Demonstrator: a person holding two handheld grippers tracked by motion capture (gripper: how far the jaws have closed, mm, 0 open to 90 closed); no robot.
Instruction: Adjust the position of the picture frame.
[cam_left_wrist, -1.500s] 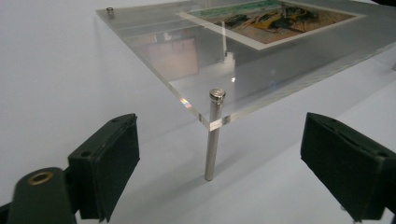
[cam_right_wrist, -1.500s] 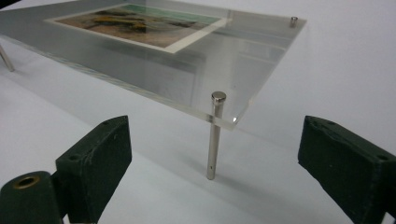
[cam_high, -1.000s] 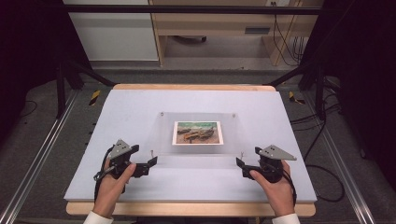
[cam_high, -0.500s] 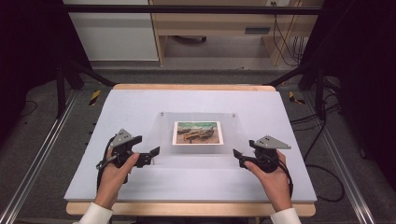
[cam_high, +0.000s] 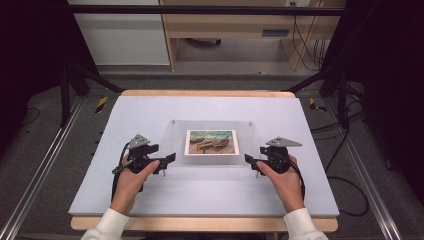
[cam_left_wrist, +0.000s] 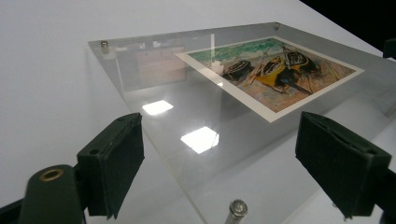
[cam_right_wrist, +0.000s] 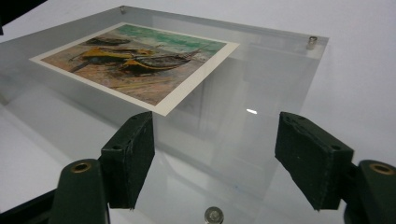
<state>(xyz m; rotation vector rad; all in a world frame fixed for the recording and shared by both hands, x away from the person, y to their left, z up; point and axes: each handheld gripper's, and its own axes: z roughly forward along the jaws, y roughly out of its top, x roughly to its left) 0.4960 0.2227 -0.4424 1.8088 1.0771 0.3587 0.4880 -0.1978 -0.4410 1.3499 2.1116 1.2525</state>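
High view: the clear frame (cam_high: 212, 145) with its boat picture (cam_high: 211, 142) lies flat mid-desk (cam_high: 300, 195), the left gripper (cam_high: 169, 159) and right gripper (cam_high: 248, 160) flanking its near corners — placed for a two-handed lift. Left gripper view: jaws have just been closing, nothing gripped. Right gripper view: jaws apart around a corner, pads clear.

High view overlooks whole table (cam_high: 150, 200) from near edge; both gripper views, low and close, share acrylic frame (cam_left_wrist: 154, 93) from opposite sides.

Your clear acrylic frame (cam_high: 212, 143) lies flat at table centre, boat picture (cam_high: 211, 142) inside, steel studs at corners.
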